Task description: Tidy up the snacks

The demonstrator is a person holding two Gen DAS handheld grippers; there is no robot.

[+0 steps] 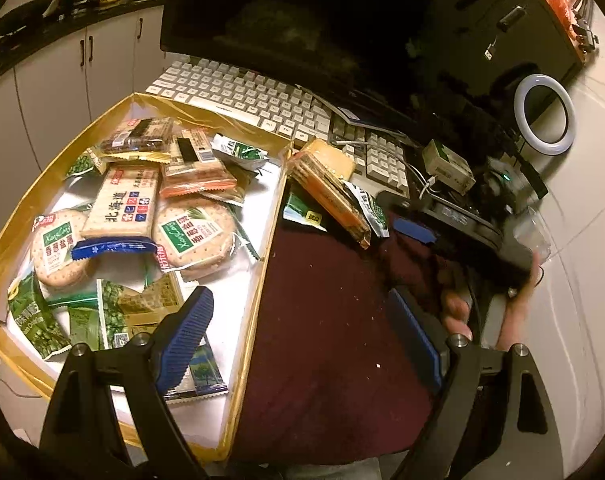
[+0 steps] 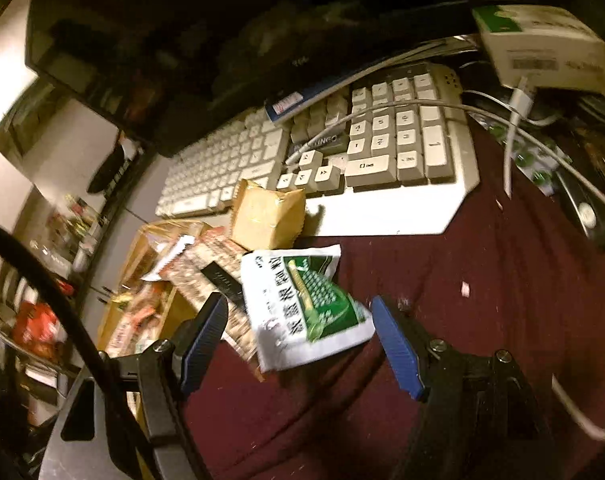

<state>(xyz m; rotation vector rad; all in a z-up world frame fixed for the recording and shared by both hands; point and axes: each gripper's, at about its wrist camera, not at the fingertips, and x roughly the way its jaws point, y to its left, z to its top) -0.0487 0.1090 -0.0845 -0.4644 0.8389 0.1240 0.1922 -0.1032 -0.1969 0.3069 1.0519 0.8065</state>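
A gold-rimmed box [image 1: 271,216] with a white floor holds several snack packets: round cracker packs [image 1: 198,236], a blue-ended cracker pack [image 1: 122,204] and green pea packets [image 1: 34,320]. My left gripper [image 1: 302,340] is open and empty, straddling the box's right wall. Orange cracker packs [image 1: 326,184] lean on the box's far corner. My right gripper [image 2: 302,344] is open. A white-and-green packet [image 2: 306,308] lies between its fingers on the maroon cloth [image 2: 482,280]; the pads do not press it. Behind it sit a reddish cracker pack [image 2: 210,268] and a tan pack [image 2: 266,216].
Two white keyboards [image 1: 238,96] [image 2: 402,148] and a dark monitor [image 1: 302,20] stand behind the snacks. A small white-and-green carton [image 2: 542,48] with cables sits at the back right, beside a ring light [image 1: 546,114]. In the left wrist view a hand [image 1: 514,312] holds the blurred right gripper.
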